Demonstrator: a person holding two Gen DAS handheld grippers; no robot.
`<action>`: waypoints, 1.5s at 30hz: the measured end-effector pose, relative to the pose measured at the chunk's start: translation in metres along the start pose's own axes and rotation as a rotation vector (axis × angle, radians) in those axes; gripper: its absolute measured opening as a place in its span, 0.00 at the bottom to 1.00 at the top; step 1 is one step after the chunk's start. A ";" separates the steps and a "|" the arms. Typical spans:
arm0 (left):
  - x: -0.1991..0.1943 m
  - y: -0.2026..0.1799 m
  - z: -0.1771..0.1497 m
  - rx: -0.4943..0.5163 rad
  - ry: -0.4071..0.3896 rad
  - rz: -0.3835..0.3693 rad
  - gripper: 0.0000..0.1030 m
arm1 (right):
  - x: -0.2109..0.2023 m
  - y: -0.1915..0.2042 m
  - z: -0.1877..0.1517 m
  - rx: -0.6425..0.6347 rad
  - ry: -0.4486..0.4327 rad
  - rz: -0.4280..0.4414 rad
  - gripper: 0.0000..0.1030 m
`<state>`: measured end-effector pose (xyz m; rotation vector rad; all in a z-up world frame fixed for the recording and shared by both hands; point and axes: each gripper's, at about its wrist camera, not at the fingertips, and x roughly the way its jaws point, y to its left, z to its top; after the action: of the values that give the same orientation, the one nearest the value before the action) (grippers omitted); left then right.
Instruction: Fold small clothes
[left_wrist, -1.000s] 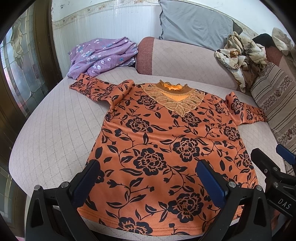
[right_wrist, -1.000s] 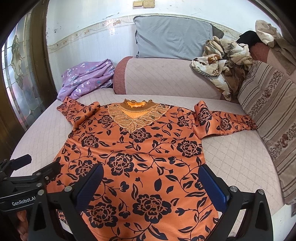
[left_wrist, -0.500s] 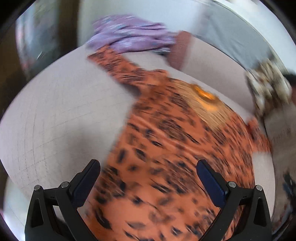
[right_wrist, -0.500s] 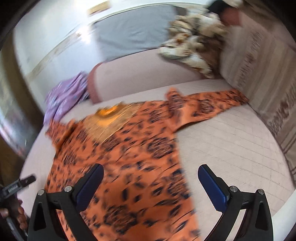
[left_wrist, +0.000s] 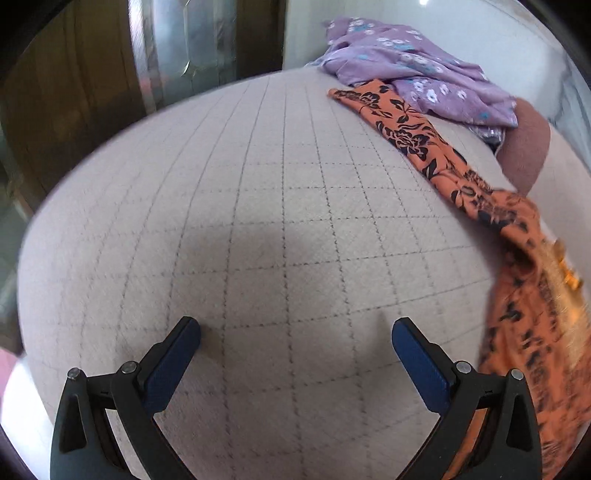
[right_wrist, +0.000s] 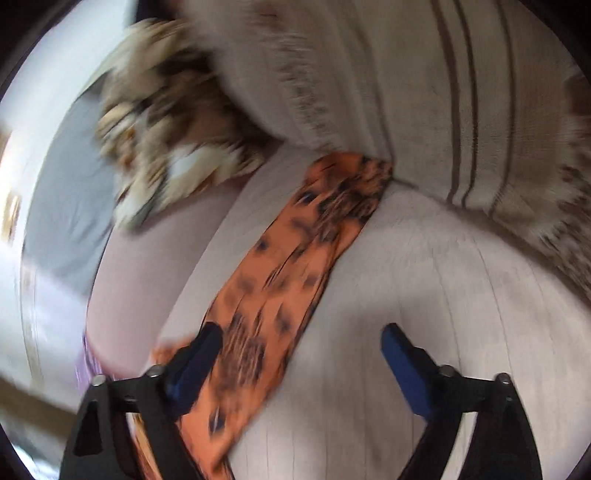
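Note:
An orange top with black flowers lies spread on the quilted sofa seat. In the left wrist view its sleeve (left_wrist: 406, 125) runs up toward the back, and the body drops along the right edge. My left gripper (left_wrist: 295, 332) is open over bare seat, left of the top, with nothing between its fingers. In the blurred right wrist view the other sleeve (right_wrist: 295, 258) stretches from the lower left up to a striped cushion. My right gripper (right_wrist: 301, 341) hangs over this sleeve, its jaws closing. The left finger is above the cloth, the right finger above bare seat, and nothing is gripped.
A purple flowered garment (left_wrist: 417, 70) lies at the back of the seat, beside the sleeve's end. A wooden door with glass (left_wrist: 110, 74) stands past the seat's left edge. A striped cushion (right_wrist: 424, 92) and a crumpled brown-and-cream cloth (right_wrist: 166, 129) crowd the right sleeve's end.
Both grippers swung apart from over the top's hem: the left to the seat beside the left sleeve, the right over to the right sleeve. Both rolled and dropped lower. The right jaws narrowed a little.

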<state>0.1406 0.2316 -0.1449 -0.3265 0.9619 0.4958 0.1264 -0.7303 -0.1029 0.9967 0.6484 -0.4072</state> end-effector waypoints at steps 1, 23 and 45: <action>0.001 -0.001 0.000 0.003 0.005 0.006 1.00 | 0.014 -0.006 0.013 0.044 0.000 -0.010 0.80; 0.004 0.006 0.004 -0.022 -0.033 -0.012 1.00 | -0.059 0.240 0.022 -0.482 -0.230 0.225 0.07; -0.013 0.010 0.006 -0.049 -0.051 -0.120 1.00 | 0.034 0.283 -0.309 -0.752 0.287 0.305 0.75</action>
<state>0.1332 0.2394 -0.1316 -0.4118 0.8763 0.4172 0.2223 -0.3231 -0.0630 0.4156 0.8067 0.2529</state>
